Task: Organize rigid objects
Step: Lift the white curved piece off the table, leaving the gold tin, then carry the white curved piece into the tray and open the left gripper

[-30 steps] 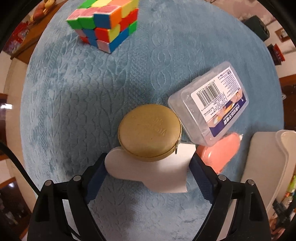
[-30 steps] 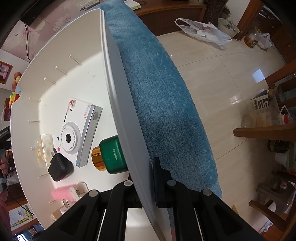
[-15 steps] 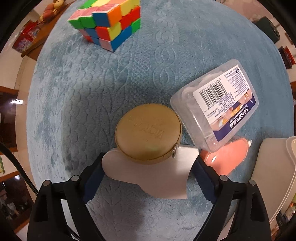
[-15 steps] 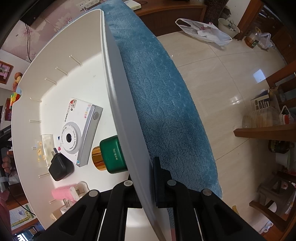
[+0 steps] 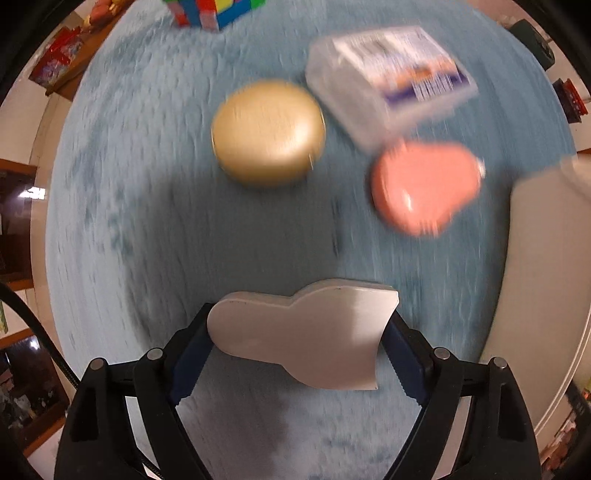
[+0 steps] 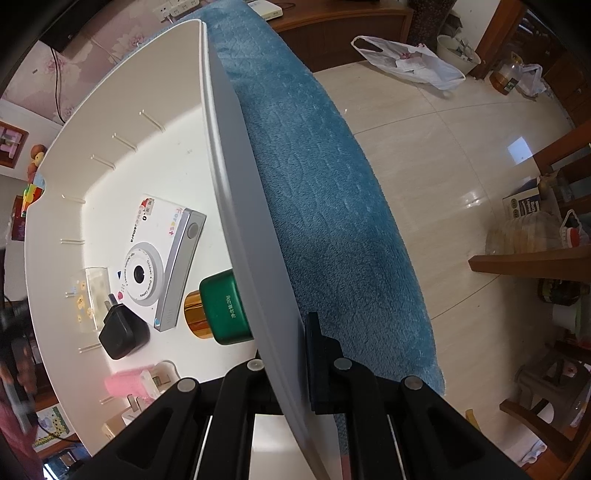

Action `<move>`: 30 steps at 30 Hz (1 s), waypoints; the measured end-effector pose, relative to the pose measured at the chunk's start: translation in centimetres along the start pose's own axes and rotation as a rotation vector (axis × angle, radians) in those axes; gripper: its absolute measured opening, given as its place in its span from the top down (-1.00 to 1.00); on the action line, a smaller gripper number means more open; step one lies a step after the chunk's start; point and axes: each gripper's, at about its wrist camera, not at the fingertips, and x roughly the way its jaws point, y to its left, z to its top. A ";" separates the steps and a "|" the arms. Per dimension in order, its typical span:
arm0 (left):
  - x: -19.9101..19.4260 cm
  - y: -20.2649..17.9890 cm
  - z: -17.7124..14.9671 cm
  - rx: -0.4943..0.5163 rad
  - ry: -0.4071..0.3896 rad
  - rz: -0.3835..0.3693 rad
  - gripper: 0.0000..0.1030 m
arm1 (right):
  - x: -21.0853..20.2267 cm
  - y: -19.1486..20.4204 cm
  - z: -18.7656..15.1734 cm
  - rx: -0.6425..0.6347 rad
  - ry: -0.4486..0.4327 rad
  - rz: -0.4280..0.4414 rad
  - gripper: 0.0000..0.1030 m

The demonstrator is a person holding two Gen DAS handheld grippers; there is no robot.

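My left gripper [image 5: 295, 350] is shut on a flat white plastic piece [image 5: 306, 339] and holds it above the blue cloth. Beyond it lie a round gold case [image 5: 269, 133], a pink case [image 5: 424, 188], a clear plastic box with a barcode label [image 5: 391, 81] and a colour cube [image 5: 214, 11]. This view is blurred. My right gripper [image 6: 284, 365] is shut on the wall of the white bin [image 6: 236, 206]. Inside the bin lie a white camera [image 6: 159, 258], a green and gold box [image 6: 221, 310], a black plug [image 6: 122, 332] and a pink item [image 6: 125, 384].
The bin's rim [image 5: 546, 258] shows at the right of the left wrist view. The blue cloth [image 6: 325, 206] ends at the table edge, with tiled floor, a white bag [image 6: 406, 62] and wooden furniture [image 6: 532, 258] beyond.
My left gripper has lifted and pulled back with the white piece, out from under the gold case. The pink case is now fully uncovered. The right gripper has not moved.
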 end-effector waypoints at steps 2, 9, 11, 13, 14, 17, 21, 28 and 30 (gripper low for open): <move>0.3 -0.2 -1.2 -0.008 0.031 -0.001 -0.69 | 0.0 -0.2 0.0 0.001 0.002 0.004 0.87; 1.2 -1.3 -6.2 -0.031 0.130 0.005 -0.68 | 0.1 -0.2 0.0 -0.012 0.004 0.011 0.87; 1.1 -1.5 -7.1 -0.040 0.139 0.001 -0.68 | 0.1 -0.2 -0.1 -0.025 0.004 0.008 0.87; 0.5 -1.5 -8.3 -0.047 0.130 0.002 -0.68 | 0.1 -0.1 -0.1 -0.038 0.004 0.006 0.87; 0.0 -1.6 -8.7 -0.048 0.120 0.004 -0.68 | 0.1 -0.1 -0.1 -0.044 0.004 0.007 0.87; -2.2 -1.9 -9.6 -0.042 0.069 0.025 -0.68 | 0.1 0.0 -0.3 -0.059 0.004 0.011 0.87; -5.9 -2.1 -10.8 -0.021 0.003 0.027 -0.68 | 0.0 0.2 -0.4 -0.085 0.006 0.015 0.87; -10.8 -4.1 -10.4 0.032 -0.084 0.025 -0.68 | -0.2 0.3 -0.6 -0.139 0.008 0.024 0.87; -12.2 -4.3 -9.7 0.051 -0.104 0.003 -0.68 | -0.2 0.4 -0.6 -0.160 0.008 0.024 0.87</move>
